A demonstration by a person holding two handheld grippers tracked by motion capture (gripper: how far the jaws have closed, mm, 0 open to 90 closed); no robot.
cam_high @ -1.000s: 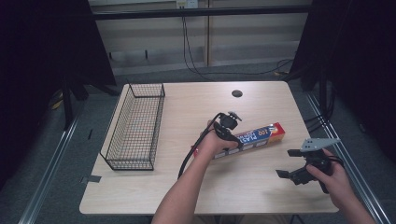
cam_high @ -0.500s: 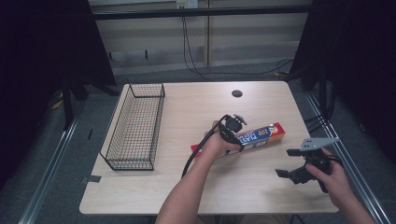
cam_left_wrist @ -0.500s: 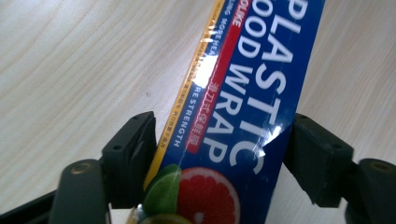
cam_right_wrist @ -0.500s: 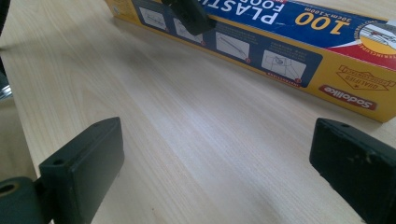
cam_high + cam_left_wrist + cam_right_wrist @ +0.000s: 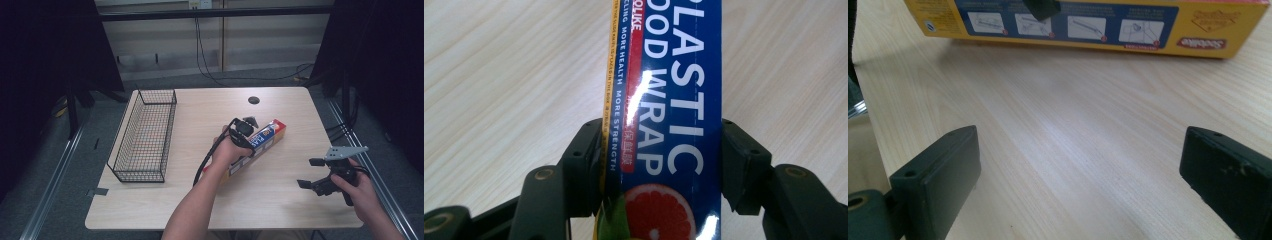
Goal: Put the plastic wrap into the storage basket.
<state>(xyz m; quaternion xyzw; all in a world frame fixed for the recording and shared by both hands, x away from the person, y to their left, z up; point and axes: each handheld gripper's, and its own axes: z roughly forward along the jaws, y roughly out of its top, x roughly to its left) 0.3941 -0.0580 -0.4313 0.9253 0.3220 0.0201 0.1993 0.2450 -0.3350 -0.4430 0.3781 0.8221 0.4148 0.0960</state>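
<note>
Dark curtains and a pale back wall with trailing cables surrounded a light wooden table [image 5: 280,200], seen from above the person's side. On the tabletop, a long plastic wrap box [image 5: 267,136] lay slanted a little right of the middle, its far end pointing toward the back right corner. The left gripper [image 5: 243,131] sat over the box's midsection, held by the person's left hand [image 5: 226,150], whose forearm came up from the near edge. In the left gripper view, its two black jaws had just been closing and were clamped against the two long sides of the box, blue face with white lettering and an orange fruit picture between them. An empty black wire basket [image 5: 145,135] stood along the left edge, well apart from the box. A small dark round hole [image 5: 253,100] marked the tabletop near the back edge. Near the front right corner, the right gripper [image 5: 312,172] hovered in the right hand [image 5: 357,187], its jaws spread wide with bare wood between them; the right gripper view showed the box's yellow side beyond them.
</note>
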